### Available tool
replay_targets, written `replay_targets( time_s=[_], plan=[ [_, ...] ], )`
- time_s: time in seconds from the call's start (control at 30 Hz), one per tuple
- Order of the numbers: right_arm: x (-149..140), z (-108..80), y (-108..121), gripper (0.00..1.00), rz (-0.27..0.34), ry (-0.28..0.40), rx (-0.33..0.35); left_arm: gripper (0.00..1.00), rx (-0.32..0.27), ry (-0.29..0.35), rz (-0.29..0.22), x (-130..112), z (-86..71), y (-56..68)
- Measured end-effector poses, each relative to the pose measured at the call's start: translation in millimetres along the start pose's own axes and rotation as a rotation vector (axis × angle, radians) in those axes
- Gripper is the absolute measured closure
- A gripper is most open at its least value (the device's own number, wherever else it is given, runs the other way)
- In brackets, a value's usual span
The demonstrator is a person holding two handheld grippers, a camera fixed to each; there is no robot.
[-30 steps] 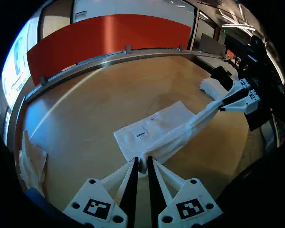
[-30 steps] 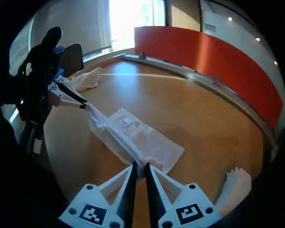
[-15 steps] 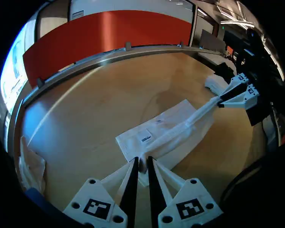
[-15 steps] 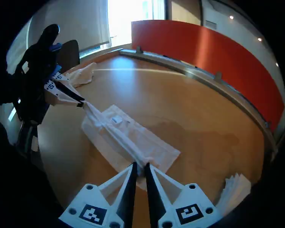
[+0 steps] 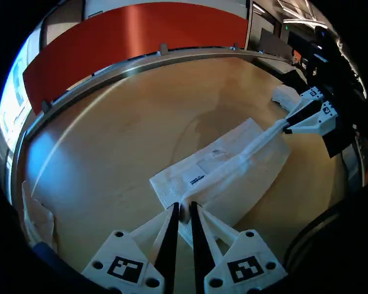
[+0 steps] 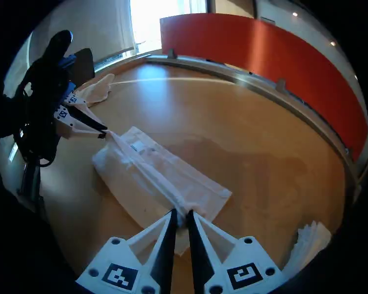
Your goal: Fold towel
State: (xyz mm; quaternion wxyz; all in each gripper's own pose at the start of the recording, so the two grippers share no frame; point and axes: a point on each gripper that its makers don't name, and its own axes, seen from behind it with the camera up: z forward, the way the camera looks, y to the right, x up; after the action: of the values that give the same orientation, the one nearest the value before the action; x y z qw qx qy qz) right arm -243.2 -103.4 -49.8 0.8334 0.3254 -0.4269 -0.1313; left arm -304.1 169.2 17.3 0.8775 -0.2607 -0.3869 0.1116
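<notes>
White cloth is what both claws have hold of: your left claw (image 5: 182, 215) is pinched tight on one corner of the towel (image 5: 248, 176), and your right claw (image 5: 285, 129), ahead and off to its right, is clamped on the other corner of the same edge. Between the two tips that edge stands up as a taut ridge, while the rest of the towel lies on the wooden table (image 5: 125, 127) just beyond and below it. You hold it stretched like this, I judge, so the lifted edge runs straight and can travel over the flat half without sagging or bunching. The fold looks only part done; the lifted edge has not yet met the far one. A crumpled cloth (image 5: 37, 220) sits well off to the left claw's left, out of the way.
</notes>
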Motion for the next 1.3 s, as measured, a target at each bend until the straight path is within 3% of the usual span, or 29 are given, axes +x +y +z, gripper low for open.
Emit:
replay_targets(
  time_s=[0.2,0.27,0.5,0.6,0.73,0.93,1.0,1.07,1.23,1.3],
  plan=[
    [-4.3,12.0,8.1,0.82,0.019,-0.015,-0.015,0.82,0.012,0.0,0.013,2.2,10.1,-5.3],
    [-5.1,16.2,10.7,0.8,0.03,-0.018,-0.02,0.77,0.026,-0.001,0.016,2.3,14.1,-9.1],
    [-7.4,30.3,23.5,0.66,0.058,-0.031,-0.059,0.65,0.071,-0.017,0.046,0.2,31.5,-20.5],
    [-6.6,34.1,29.6,0.53,0.062,-0.033,-0.078,0.6,0.097,-0.016,0.059,1.5,35.4,-25.9],
    [-5.2,35.3,36.8,0.43,0.059,-0.028,-0.1,0.54,0.125,-0.011,0.057,3.9,34.8,-33.4],
    [-3.0,33.0,45.5,0.28,0.052,-0.015,-0.13,0.29,0.142,-0.001,0.017,4.9,26.3,-42.7],
    [-2.1,31.6,46.5,0.21,0.053,-0.009,-0.133,0.08,0.144,0.003,0.003,4.6,22.8,-44.9],
    [-1.4,29.9,46.1,0.15,0.055,-0.002,-0.132,0.02,0.147,0.007,-0.006,4.0,19.7,-47.0],
    [-3.5,25.8,43.7,0.0,0.054,0.006,-0.129,0.02,0.152,0.011,-0.018,0.9,14.6,-48.0],
    [-5.1,24.1,42.3,0.0,0.052,0.007,-0.128,0.02,0.15,0.012,-0.022,0.0,13.2,-46.9]
  ],
)
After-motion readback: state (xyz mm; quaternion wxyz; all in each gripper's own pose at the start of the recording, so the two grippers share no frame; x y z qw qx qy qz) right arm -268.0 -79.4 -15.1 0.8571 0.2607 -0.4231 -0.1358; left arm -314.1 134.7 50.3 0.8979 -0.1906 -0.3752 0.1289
